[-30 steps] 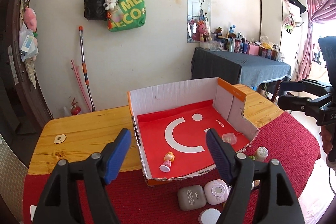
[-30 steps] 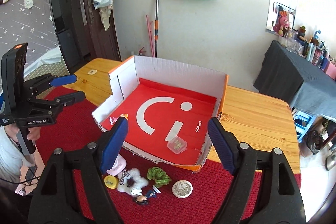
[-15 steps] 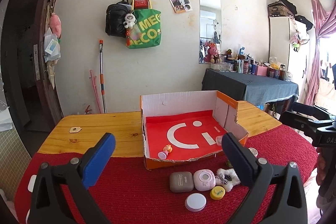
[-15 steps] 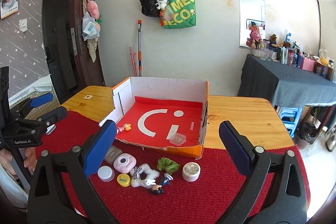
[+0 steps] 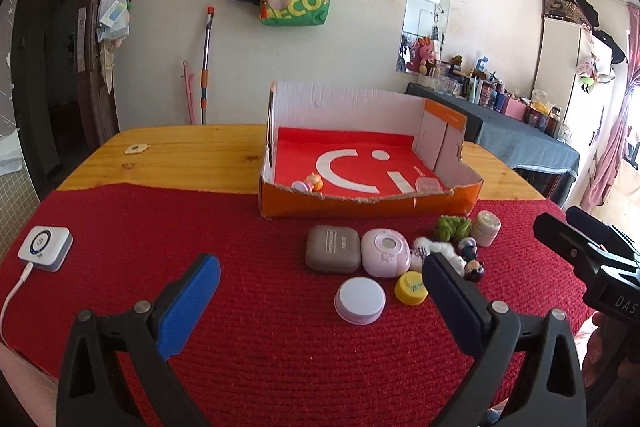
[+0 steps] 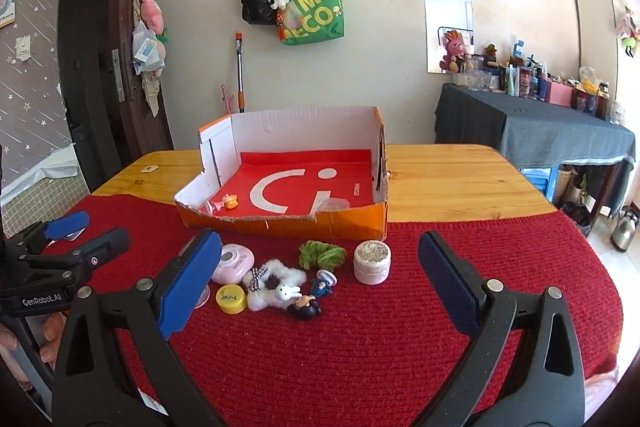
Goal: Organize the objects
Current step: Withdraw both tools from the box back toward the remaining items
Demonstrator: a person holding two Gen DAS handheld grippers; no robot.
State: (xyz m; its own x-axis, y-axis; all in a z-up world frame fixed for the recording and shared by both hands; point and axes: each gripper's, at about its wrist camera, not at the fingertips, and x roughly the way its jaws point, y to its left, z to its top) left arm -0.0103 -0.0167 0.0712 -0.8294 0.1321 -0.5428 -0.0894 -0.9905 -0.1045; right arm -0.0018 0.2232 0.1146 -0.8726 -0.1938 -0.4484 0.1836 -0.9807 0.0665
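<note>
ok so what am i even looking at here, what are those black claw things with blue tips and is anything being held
Those are hand-held grippers, one in each of a person's hands, each carrying a camera looking along its fingers. One picture is from the left gripper, the other from the right gripper. Both have just been opening and hold nothing. On the red mat lie small items: a grey case, a pink case, a white lid, a yellow cap, a fluffy toy and a small jar. Behind stands an open cardboard box.
</note>
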